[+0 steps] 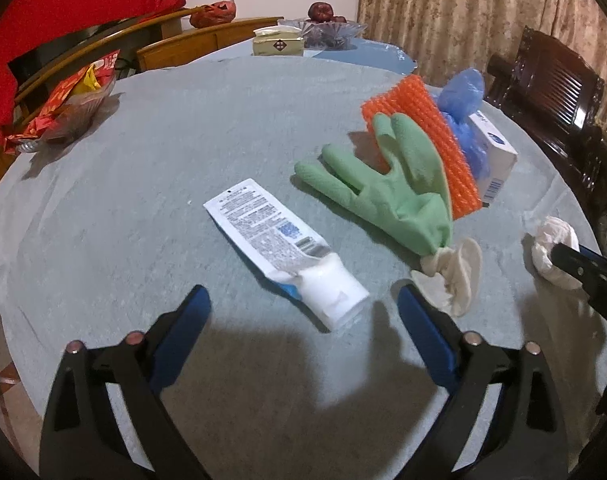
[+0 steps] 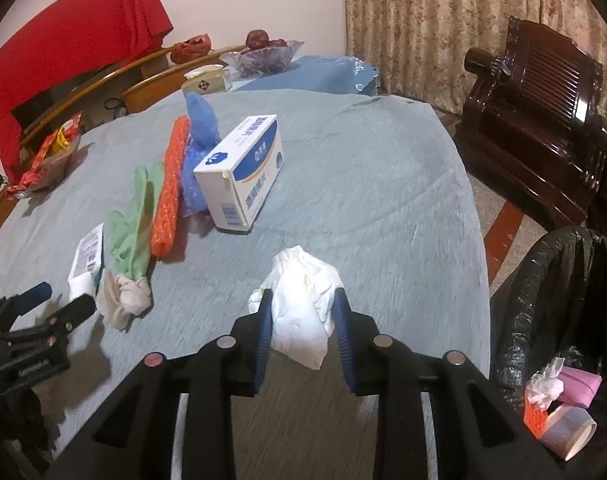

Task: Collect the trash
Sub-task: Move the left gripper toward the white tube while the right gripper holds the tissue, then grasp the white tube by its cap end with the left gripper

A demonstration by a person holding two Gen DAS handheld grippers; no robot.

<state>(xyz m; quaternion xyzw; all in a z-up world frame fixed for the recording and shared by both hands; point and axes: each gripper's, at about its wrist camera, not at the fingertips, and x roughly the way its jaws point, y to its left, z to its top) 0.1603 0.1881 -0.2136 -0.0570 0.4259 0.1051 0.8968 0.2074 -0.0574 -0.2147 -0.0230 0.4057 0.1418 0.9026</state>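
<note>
A grey-blue cloth covers the surface (image 1: 143, 184). At its far side stands a glass bowl (image 1: 323, 30) of dark red fruit, with a pale packet (image 1: 278, 42) just beside it. Wooden chairs (image 1: 175, 46) line the left edge, a red cloth (image 2: 71, 60) hanging behind them. A dark carved armchair (image 2: 535, 112) stands before patterned curtains (image 2: 443, 12).
</note>
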